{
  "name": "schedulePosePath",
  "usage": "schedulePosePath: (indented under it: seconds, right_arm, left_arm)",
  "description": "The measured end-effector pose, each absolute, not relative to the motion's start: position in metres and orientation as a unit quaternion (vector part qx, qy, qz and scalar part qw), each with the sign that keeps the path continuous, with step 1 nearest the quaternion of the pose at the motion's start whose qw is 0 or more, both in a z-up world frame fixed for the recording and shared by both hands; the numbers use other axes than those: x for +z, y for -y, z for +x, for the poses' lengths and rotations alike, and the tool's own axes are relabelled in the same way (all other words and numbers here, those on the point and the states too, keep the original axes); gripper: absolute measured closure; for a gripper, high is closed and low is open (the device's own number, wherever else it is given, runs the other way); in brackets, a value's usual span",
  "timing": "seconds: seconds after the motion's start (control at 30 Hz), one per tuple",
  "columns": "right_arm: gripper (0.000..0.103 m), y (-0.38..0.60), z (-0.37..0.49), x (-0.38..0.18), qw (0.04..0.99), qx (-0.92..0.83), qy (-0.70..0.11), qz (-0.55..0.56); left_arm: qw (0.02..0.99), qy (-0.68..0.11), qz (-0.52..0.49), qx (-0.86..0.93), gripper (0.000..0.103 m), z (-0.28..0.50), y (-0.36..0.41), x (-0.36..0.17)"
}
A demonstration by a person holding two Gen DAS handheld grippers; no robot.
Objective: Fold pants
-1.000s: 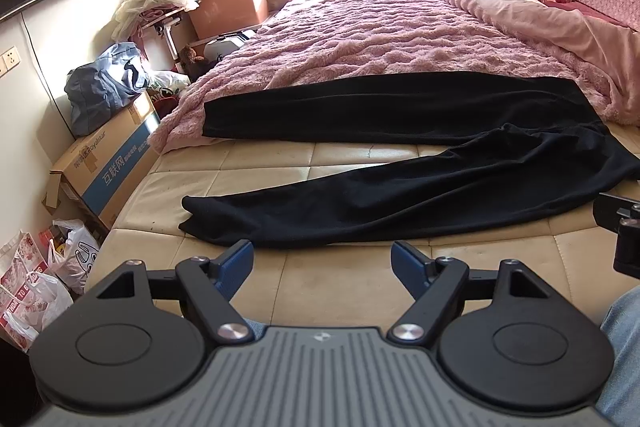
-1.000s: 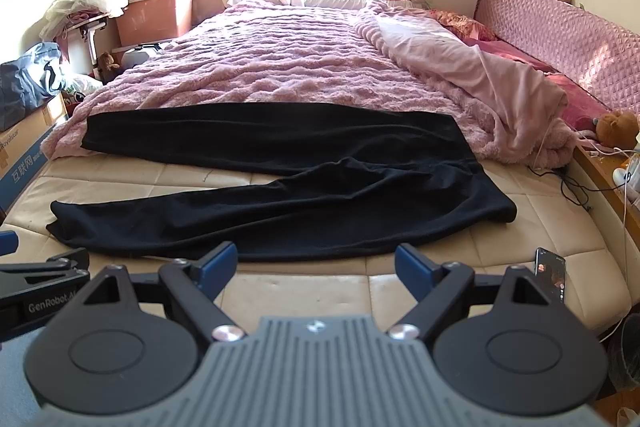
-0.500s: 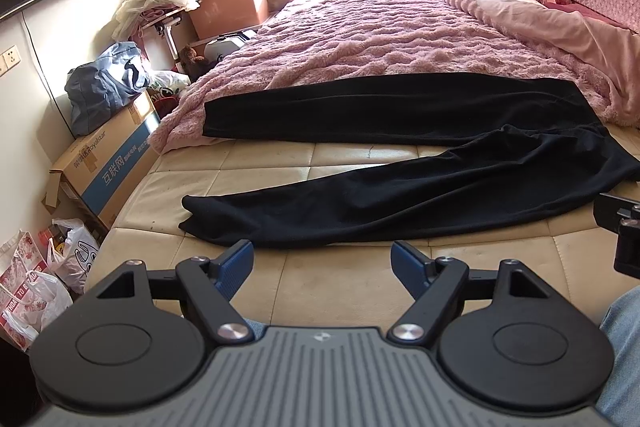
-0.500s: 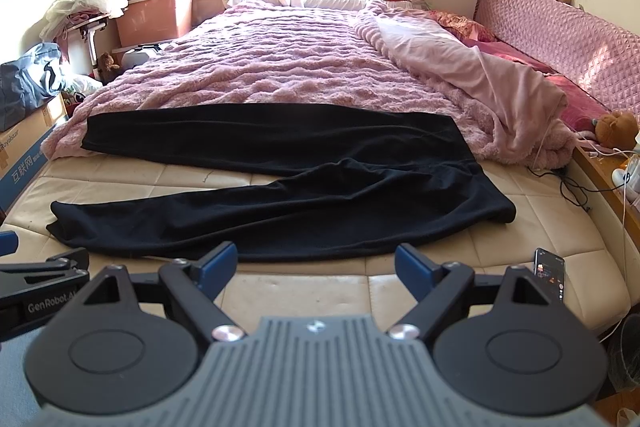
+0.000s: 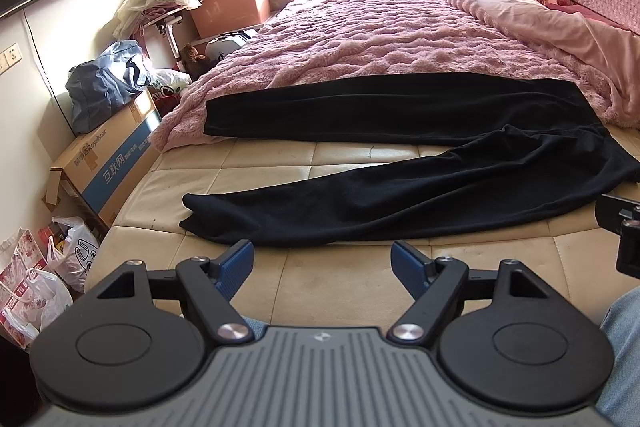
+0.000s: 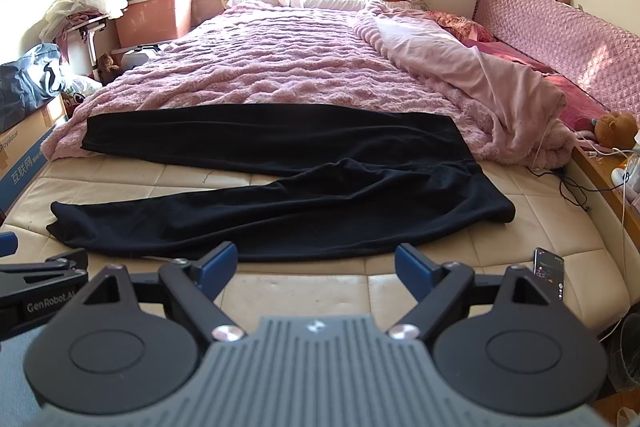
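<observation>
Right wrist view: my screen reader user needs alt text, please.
Black pants lie unfolded across a bed, legs splayed leftward, the far leg on a pink blanket. The open right claw hovers empty before them; a phone lies at right.

Black pants [image 5: 420, 163] [image 6: 288, 183] are spread flat, unfolded, just ahead of both hand-held grippers, legs splayed leftward, waistband rightward; the far leg is laid on the blanket [image 5: 384, 39].
</observation>
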State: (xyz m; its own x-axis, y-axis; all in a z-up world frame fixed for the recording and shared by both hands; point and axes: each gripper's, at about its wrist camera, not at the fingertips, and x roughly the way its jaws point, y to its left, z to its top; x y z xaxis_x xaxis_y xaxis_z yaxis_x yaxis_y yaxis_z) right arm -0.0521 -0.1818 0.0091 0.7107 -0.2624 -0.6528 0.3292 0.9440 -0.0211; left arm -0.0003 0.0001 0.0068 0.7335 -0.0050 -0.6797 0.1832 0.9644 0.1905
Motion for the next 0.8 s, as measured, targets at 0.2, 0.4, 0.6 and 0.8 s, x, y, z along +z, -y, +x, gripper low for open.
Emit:
schedulePosePath:
  seconds: [0.2,0.4,0.6,0.8]
  right_arm:
    - [0.021,0.184,-0.049,0.01,0.923,-0.16,-0.346,0.048]
    - [0.021,0.184,-0.051,0.019,0.924,-0.16,-0.345,0.049]
    - [0.021,0.183,-0.051,0.021,0.924,-0.16,-0.345,0.049]
    - [0.021,0.183,-0.052,0.021,0.924,-0.161,-0.345,0.049]
  left_arm:
    - [0.923,-0.361,0.123,-0.051,0.011,0.0,0.0,0.007]
    - [0.923,-0.362,0.122,-0.051,0.012,-0.002,0.0,0.006]
    - [0.923,-0.362,0.122,-0.051,0.012,-0.002,-0.001,0.006]
    - [0.923,-0.362,0.121,-0.051,0.012,-0.003,-0.001,0.008]
